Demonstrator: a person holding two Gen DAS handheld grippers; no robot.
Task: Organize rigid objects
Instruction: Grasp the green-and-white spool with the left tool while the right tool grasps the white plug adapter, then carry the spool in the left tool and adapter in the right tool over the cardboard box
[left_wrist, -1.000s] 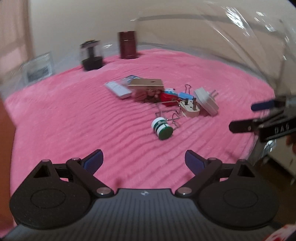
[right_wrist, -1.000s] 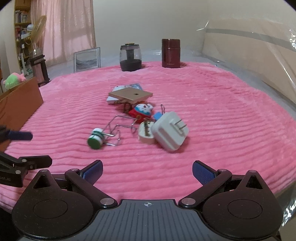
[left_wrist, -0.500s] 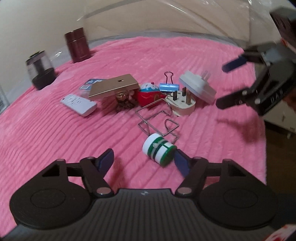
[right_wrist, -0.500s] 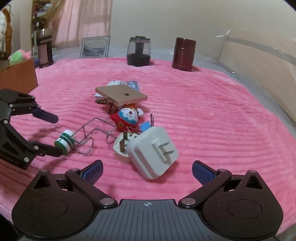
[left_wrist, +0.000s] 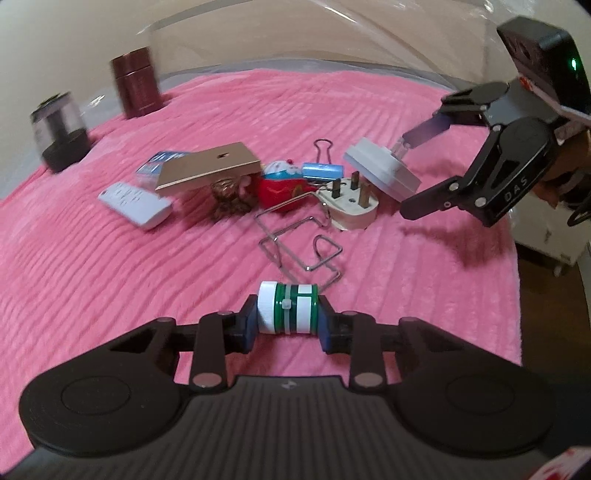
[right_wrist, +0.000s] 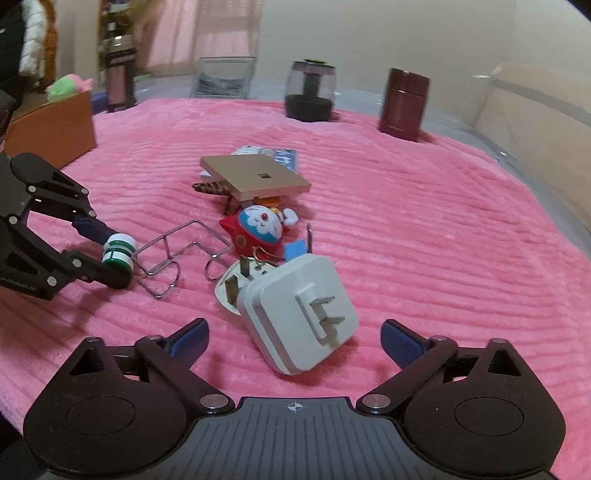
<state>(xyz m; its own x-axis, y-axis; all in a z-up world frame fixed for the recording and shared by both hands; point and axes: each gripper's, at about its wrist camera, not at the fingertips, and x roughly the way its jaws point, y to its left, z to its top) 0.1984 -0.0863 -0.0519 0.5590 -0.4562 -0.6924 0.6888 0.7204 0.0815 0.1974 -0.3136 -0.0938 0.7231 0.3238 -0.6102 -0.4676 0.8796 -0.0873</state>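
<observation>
The left gripper (left_wrist: 287, 326) is clamping a small green-and-white bottle (left_wrist: 288, 313), its jaws having just been closing; now both blue pads are pressing on the bottle's two ends, white cap on one side and green base on the other. The bottle is lying on its side on the pink blanket (left_wrist: 110, 266), at the near edge of the clutter.

Taking the bottle as the landmark: a bent wire rack (left_wrist: 299, 240) is lying just beyond it, one of its loops reaching right up beside the bottle. Farther beyond the rack, a cream three-pin plug (left_wrist: 351, 206) is lying pins-up. Just behind that plug a white wall adapter (right_wrist: 299, 314) is lying tilted, prongs facing up.

The right gripper (right_wrist: 293, 339) is hanging over that adapter with its jaws spread wide, having just been closing a little. The adapter is sitting between the blue pads, and neither pad is touching it.

Beyond the rack, a red-and-blue cartoon figure (right_wrist: 258, 225) is lying next to a blue binder clip (left_wrist: 321, 170). A flat tan square board (left_wrist: 210, 170) is resting tilted on a brown figurine (left_wrist: 229, 195), and a white remote (left_wrist: 135, 203) is lying off to that board's side. Far beyond the bottle, at the blanket's back edge, a maroon canister (right_wrist: 404, 105) and a dark clear-domed jar (right_wrist: 310, 96) are standing upright.
</observation>
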